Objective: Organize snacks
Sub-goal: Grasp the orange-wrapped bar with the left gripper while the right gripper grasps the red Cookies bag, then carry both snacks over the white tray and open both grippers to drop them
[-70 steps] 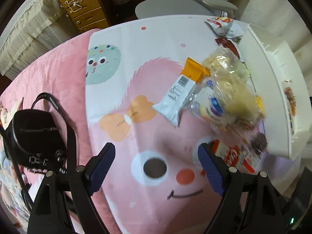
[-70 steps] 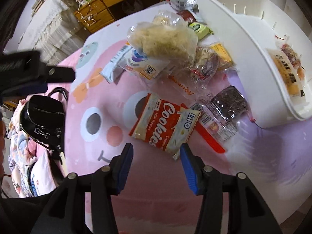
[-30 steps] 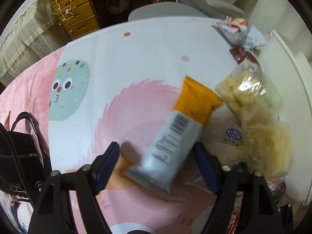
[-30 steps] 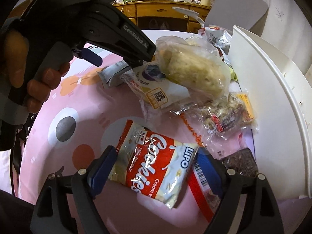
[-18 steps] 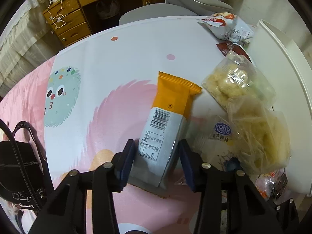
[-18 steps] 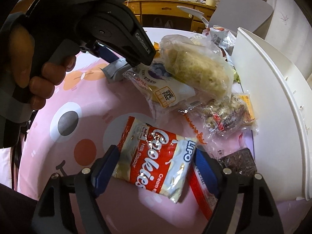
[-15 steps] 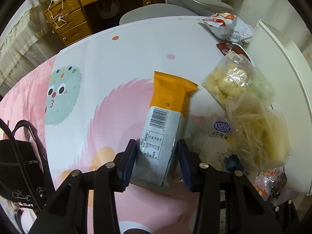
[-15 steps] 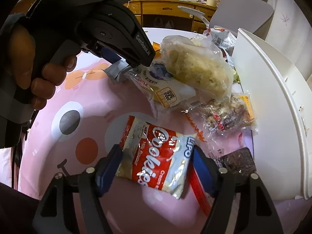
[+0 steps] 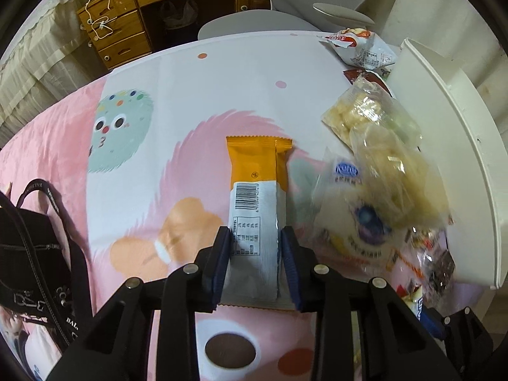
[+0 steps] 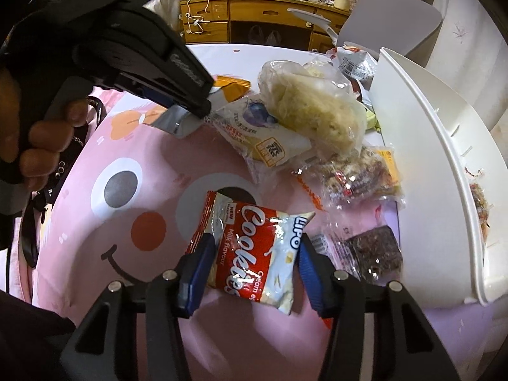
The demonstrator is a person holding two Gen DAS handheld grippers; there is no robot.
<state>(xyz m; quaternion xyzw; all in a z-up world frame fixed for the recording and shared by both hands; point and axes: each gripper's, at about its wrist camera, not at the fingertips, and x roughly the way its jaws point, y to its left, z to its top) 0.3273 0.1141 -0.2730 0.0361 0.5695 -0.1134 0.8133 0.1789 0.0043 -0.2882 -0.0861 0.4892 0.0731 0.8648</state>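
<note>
An orange and grey snack bar (image 9: 254, 209) lies lengthwise between the pads of my left gripper (image 9: 255, 254). Its jaws are closing and press on the bar's grey end. In the right wrist view that same left gripper (image 10: 182, 117) pinches the bar (image 10: 235, 90) at the upper left, with a hand (image 10: 41, 136) on its handle. My right gripper (image 10: 254, 260) points down over a red and white cookie pack (image 10: 254, 241). Its jaws are closing too, and both pads squeeze the pack's sides so that it crumples.
A white bin (image 9: 444, 127) (image 10: 428, 143) stands along the right. Beside it lies a pile of snacks: a clear bag of yellow puffs (image 10: 317, 108), a blue-printed bag (image 9: 349, 222), a dark brownie (image 10: 374, 250). A black handbag (image 9: 31, 254) sits at the left.
The left jaws closed onto the snack bar, which swung straight between them and came up a little. The right jaws narrowed onto the cookie pack and it buckled.
</note>
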